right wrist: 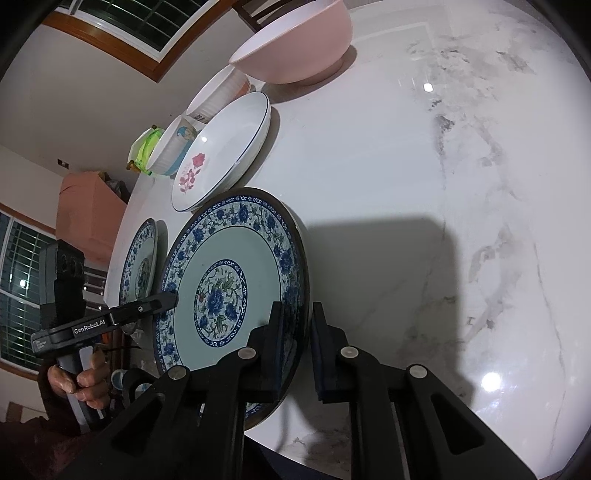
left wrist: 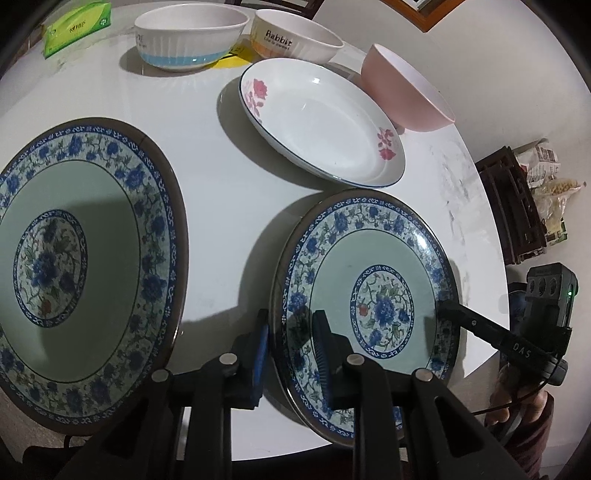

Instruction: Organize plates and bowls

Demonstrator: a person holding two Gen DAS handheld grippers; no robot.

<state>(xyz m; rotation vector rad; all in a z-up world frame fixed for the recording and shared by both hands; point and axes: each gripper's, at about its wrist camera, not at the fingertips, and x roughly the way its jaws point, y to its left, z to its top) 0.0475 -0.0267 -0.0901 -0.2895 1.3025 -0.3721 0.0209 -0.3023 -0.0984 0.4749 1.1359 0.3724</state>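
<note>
The left gripper (left wrist: 291, 354) is clamped on the near-left rim of a blue-flowered plate (left wrist: 369, 306), one pad under the rim and the other on the patterned border. The right gripper (right wrist: 297, 354) is closed on the opposite rim of the same plate (right wrist: 229, 284), its fingers straddling the edge. The plate is thus held at two sides at once, at the near edge of the marble table (right wrist: 424, 184); whether it is lifted clear or tipped with one edge resting cannot be told.

The plate is judged to be glazed ceramic: stiff, fairly heavy for a thin pinch, smooth and likely slippery under the pads, and liable to chip or break if dropped or knocked. The rim is the only place where it can be gripped, and a hold deep over the border is judged safer than one at the very lip. With two grips, twisting between the hands should be avoided.

A matching larger-looking plate (left wrist: 74, 266) lies just beside it to the left, a likely place for stacking. Beyond, a white rose-patterned plate (left wrist: 321, 122) is set near a pink bowl (left wrist: 406, 88), and two white bowls (left wrist: 188, 37) stand further back beside a green tissue pack (left wrist: 74, 26).
</note>
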